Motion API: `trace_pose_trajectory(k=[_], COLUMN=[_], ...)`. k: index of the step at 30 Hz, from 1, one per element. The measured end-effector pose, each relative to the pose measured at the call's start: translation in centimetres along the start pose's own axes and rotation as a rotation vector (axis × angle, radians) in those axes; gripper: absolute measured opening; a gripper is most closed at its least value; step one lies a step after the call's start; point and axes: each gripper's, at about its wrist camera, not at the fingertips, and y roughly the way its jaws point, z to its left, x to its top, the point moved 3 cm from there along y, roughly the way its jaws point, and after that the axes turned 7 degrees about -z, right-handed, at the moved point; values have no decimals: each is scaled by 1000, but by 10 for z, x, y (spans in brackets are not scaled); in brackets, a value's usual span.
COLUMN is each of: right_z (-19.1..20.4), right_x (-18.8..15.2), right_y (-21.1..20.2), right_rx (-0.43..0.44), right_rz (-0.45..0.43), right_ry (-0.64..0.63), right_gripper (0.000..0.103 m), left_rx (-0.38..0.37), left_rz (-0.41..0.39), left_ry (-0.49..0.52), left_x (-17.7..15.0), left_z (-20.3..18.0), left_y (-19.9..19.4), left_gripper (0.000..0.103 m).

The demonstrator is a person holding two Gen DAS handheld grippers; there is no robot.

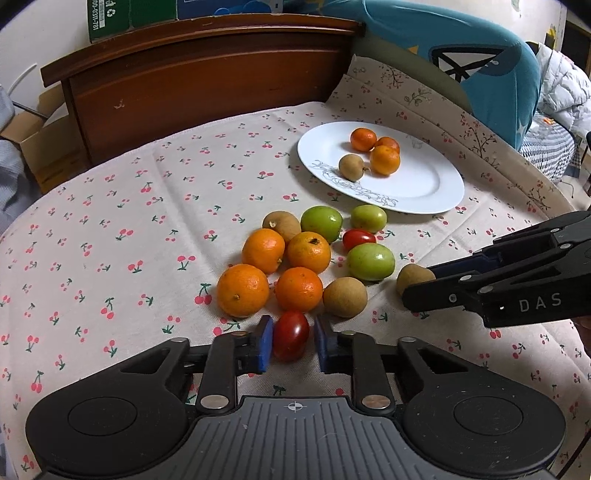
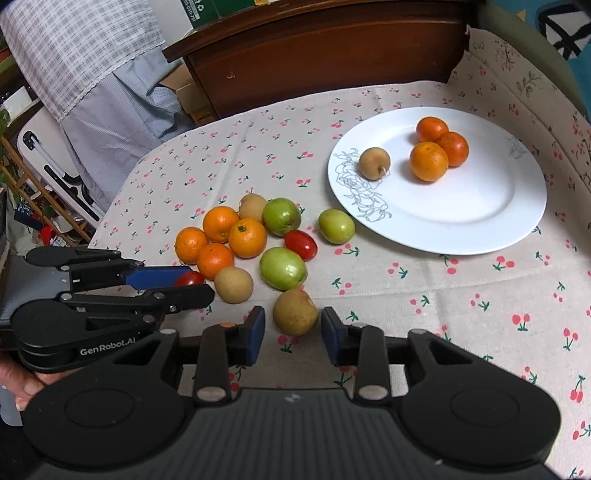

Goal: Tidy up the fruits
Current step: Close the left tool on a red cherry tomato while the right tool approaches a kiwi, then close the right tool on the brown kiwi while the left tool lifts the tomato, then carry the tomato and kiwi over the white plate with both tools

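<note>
Two grippers we hold near the white plate point(image 2: 480, 236): our left gripper point(image 1: 293, 341) clenched on a cherry tomato point(image 1: 291, 339), our right gripper point(image 2: 293, 325) clasping a brown longan point(image 2: 294, 312); oranges point(image 1: 299, 288) and green fruits point(image 1: 370, 261) crowd between them and the plate

Soft, even indoor light; faint shadows sit under the fruits. Both views are sharp at centre, with fisheye bending and dark vignetted corners.

A cloth with little red cherries point(image 1: 147, 229) covers the table. Behind it stands a brown wooden headboard point(image 1: 207, 74). A green box point(image 1: 129, 16) sits on top. A blue pillow point(image 1: 480, 62) leans at the right.
</note>
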Motion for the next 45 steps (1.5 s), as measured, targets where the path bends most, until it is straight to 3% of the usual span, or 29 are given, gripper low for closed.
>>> trace_pose_trajectory(k=[24, 45], right_z=[8, -28], right_x=[8, 61], right_y=[-10, -55], right_rx=[33, -29], right_rz=[-48, -262], right_ry=[-3, 117], right_gripper=[27, 27], left_rx=[15, -10], left_rz=[-89, -227], left_ry=[-45, -103], left_x=[20, 74], left_z=[2, -9], left_y=[-19, -25], left_gripper=[18, 18])
